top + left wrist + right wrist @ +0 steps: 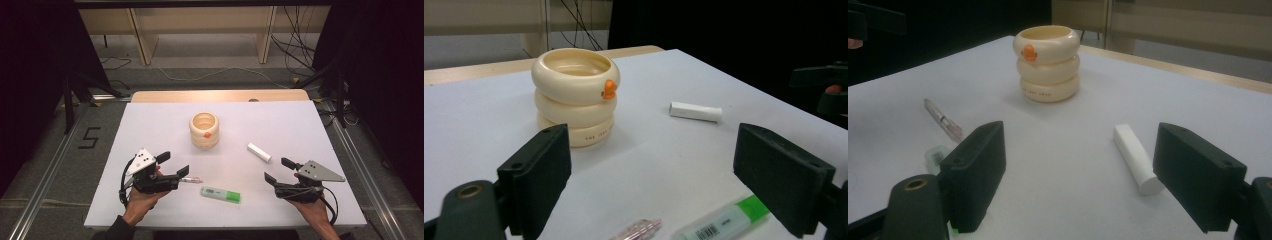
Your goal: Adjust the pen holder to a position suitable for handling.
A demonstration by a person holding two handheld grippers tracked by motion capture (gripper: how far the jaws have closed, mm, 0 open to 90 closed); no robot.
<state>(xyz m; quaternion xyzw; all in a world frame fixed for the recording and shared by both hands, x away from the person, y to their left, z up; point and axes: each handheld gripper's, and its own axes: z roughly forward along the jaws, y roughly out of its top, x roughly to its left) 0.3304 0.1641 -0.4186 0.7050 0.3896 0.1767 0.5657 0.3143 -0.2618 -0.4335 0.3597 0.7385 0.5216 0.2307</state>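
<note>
Both grippers are held wide open and empty. The left gripper (175, 167) is best aligned over the clear pen (191, 179) at its 3 o'clock, fingers (535, 175) straddling it, before the worktop (150, 125) is neared.

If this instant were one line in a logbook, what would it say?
left gripper: open, empty | right gripper: open, empty | pen, highlighter, white stick: lying on table | cup: upright

The white table (150, 130) bears a cream holder (204, 130), white stick (259, 152), green marker (220, 194) and clear pen (191, 179).
</note>
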